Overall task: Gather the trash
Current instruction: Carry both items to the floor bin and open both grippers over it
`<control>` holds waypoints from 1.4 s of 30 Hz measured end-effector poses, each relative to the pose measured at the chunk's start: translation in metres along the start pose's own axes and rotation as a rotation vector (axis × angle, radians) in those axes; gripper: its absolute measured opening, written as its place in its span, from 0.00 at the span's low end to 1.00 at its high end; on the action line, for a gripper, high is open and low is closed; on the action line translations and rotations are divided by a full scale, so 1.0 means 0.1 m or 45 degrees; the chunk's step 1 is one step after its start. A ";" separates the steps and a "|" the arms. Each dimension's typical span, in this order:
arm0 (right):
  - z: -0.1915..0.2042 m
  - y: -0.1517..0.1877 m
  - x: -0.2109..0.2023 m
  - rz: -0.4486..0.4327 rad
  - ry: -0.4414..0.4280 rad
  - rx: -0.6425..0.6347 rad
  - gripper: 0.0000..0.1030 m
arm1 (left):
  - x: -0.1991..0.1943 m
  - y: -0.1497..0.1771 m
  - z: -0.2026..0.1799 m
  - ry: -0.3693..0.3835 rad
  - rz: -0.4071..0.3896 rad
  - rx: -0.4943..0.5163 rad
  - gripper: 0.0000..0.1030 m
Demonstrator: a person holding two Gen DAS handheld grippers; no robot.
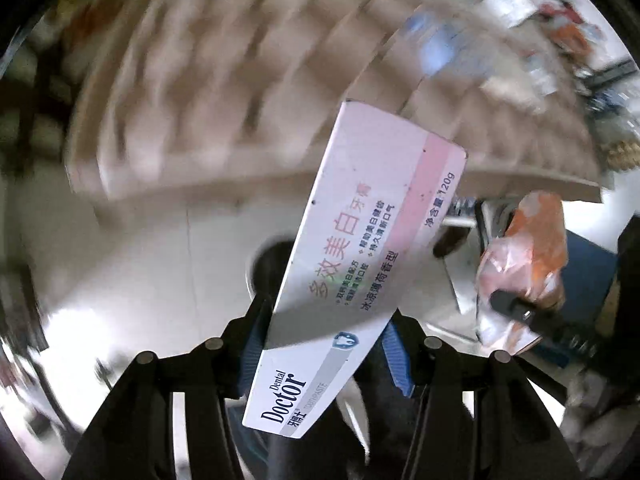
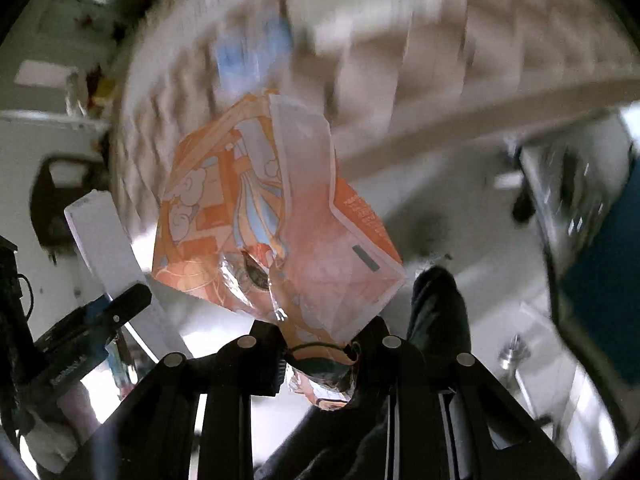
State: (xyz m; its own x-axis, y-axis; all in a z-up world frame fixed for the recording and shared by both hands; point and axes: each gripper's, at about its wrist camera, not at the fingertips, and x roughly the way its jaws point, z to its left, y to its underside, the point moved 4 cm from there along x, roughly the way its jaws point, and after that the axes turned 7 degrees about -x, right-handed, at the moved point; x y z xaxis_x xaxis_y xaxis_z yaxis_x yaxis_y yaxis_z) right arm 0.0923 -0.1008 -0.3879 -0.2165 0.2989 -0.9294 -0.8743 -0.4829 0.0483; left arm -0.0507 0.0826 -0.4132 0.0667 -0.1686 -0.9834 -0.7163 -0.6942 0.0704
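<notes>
left gripper [image 1: 324, 344] pinching toothpaste box [image 1: 360, 256] near its lower end | light, stiff carton, take by flat sides | right gripper [image 2: 320, 344] nipping orange snack bag [image 2: 276, 216], beside that box | soft, crinkly, slippery film

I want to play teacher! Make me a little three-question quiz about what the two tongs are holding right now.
1. True or false: the left tongs are shut on a toothpaste box.
2. What colour is most of the snack wrapper in the right tongs?
A. green
B. orange
C. black
3. Fill in: the big word printed on the box is "____".

Key:
1. True. The box sticks out between the fingers.
2. B. It is orange with cartoon pictures.
3. Doctor.
</notes>
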 end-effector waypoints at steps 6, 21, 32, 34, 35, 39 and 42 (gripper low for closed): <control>-0.17 0.55 1.39 0.239 0.036 0.031 0.26 | 1.42 0.08 0.52 0.132 0.208 -0.292 0.48; -0.85 0.40 4.49 0.469 0.036 0.026 0.45 | 3.96 -0.08 0.98 0.139 0.316 -0.430 0.85; -0.85 0.53 4.55 0.401 0.261 -0.248 0.98 | 3.47 0.15 1.20 -0.271 0.030 -0.257 0.96; -0.82 0.56 4.44 0.359 0.324 -0.300 0.98 | 3.38 0.20 1.22 -0.284 0.031 -0.240 0.96; -0.82 0.56 4.41 0.346 0.350 -0.316 0.98 | 3.35 0.22 1.20 -0.281 0.036 -0.235 0.96; -0.73 0.55 4.17 0.299 0.429 -0.359 0.98 | 3.18 0.27 1.17 -0.279 0.040 -0.222 0.96; -0.66 0.55 3.95 0.282 0.476 -0.367 0.98 | 3.01 0.33 1.11 -0.266 0.029 -0.213 0.96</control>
State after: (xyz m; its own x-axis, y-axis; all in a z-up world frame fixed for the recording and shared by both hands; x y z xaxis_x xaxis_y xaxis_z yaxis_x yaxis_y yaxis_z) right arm -0.0128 -0.0641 -0.7769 -0.1665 -0.1249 -0.9781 -0.6587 -0.7241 0.2046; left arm -0.1311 0.0863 -0.7253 -0.1053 -0.0495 -0.9932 -0.5902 -0.8007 0.1025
